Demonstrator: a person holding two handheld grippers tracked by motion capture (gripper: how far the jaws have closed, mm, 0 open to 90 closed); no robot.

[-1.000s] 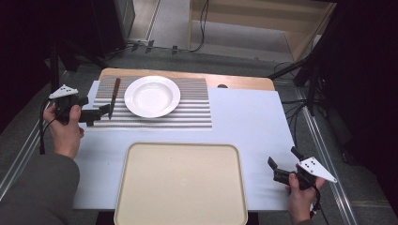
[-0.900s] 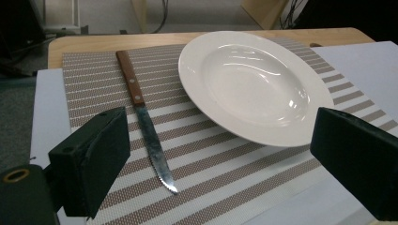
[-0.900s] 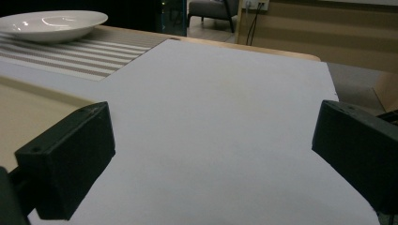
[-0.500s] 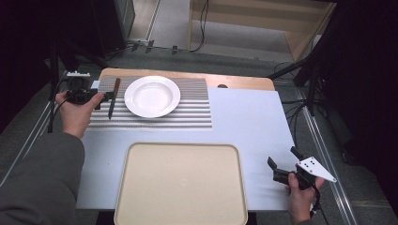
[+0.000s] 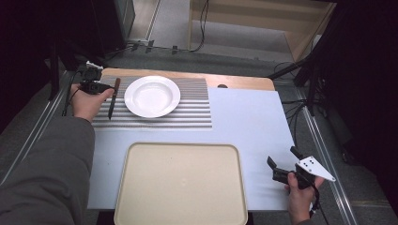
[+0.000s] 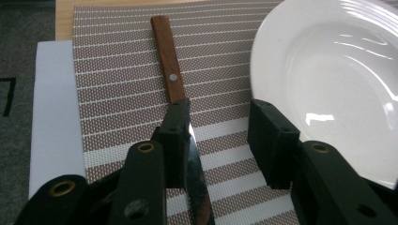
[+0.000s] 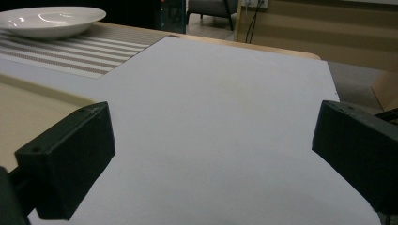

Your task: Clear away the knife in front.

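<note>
We note the desk [image 5: 248,122], pale blue-white on top with a wooden strip along its far edge. Nearest the person lies a large beige tray [image 5: 180,187] with nothing in it. Beyond the tray sits a striped placemat [image 5: 187,115], brown and white, on the far left part of the desk. On the mat rests a white plate [image 5: 152,96], also with nothing in it; it shows again in the left gripper view [image 6: 328,84]. Just left of the plate, apart from it, lies a knife [image 5: 113,97] with a wooden handle, flat on the mat, handle pointing away from the person [image 6: 168,65]. The left tool [image 6: 218,136] is down over the knife where handle meets blade; its jaws have just been closing, one pad lies against the knife, the other stands off beside the plate rim, so the knife is between them but not pinched. The right tool [image 5: 281,161] hangs over the bare near right corner of the desk, well apart from everything, its jaws spread wide with nothing between them [image 7: 213,154].
</note>
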